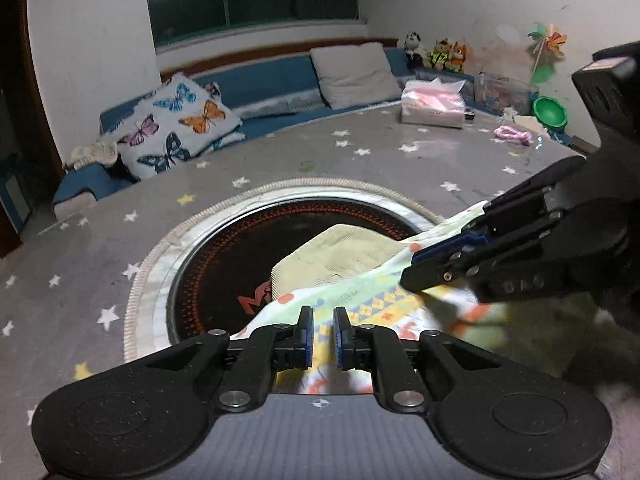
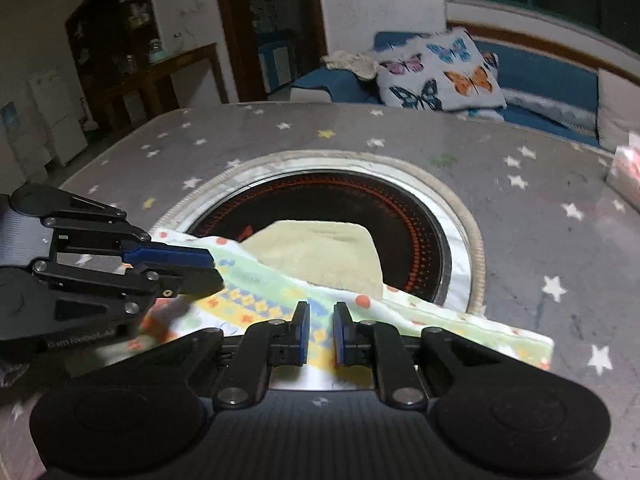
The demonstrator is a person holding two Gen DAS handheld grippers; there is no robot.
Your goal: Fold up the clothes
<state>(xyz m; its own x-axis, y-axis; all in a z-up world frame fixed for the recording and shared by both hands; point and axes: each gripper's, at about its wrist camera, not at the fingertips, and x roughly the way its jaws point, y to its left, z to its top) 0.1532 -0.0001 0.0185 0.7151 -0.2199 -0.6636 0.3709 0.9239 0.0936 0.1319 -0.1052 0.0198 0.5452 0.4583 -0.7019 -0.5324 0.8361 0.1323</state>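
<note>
Butterfly-print white cushion (image 1: 176, 126) on blue sofa, well apart, no hindrance. Round black glass heater plate (image 1: 224, 264) sunk in star-print grey desk (image 1: 120, 208); soft, light patterned pastel cloth garment (image 1: 372, 300) lay half over it, likely to slide on glass. Left gripper (image 1: 323, 336) jaws narrowly apart over cloth; grip unclear. Right gripper (image 2: 321, 334) likewise, edging open. Best hold: near hem corners. Tissue pack (image 1: 434, 108), green bowl (image 1: 551, 112) far right, clear.
</note>
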